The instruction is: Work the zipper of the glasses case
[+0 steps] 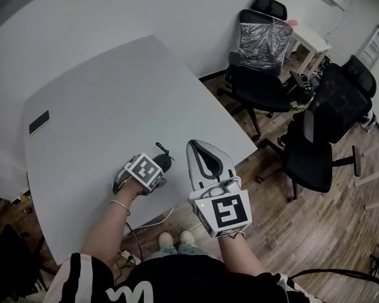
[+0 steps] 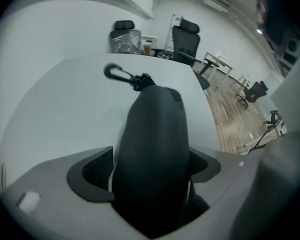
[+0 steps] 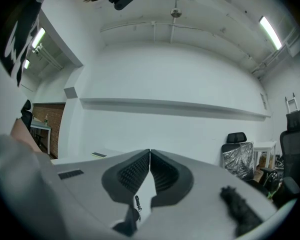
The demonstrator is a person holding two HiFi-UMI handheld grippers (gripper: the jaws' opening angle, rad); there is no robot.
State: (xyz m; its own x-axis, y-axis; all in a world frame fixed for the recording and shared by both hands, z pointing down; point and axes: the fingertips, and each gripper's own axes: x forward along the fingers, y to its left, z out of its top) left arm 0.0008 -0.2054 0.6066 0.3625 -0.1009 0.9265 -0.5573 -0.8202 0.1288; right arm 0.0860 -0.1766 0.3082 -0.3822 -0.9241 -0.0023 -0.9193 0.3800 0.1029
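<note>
Head view: left hand-held gripper (image 1: 155, 173) sits low at the near edge of the white desk (image 1: 101, 100), clamped on the dark oval zip-up glasses case (image 1: 164, 162). My read: it's pinning the case so the zipper can be worked. Right hand-held gripper (image 1: 199, 147) is just right of the case, not touching it.

Left gripper view: the case (image 2: 152, 124) fills the gap and both pads press its sides. The black carabiner clip (image 2: 112, 73) points away at the far end. I can't see the zipper.

Right gripper view: jaws are together at the tips (image 3: 150, 156), with nothing pinched there. Probably staged to go for the pull.

Desk is otherwise bare except for a flat dark phone-like slab (image 1: 39, 122) at frame left. Black office chairs (image 1: 316, 150) stand on the wood floor (image 1: 290, 226) at right, with white walls around.
</note>
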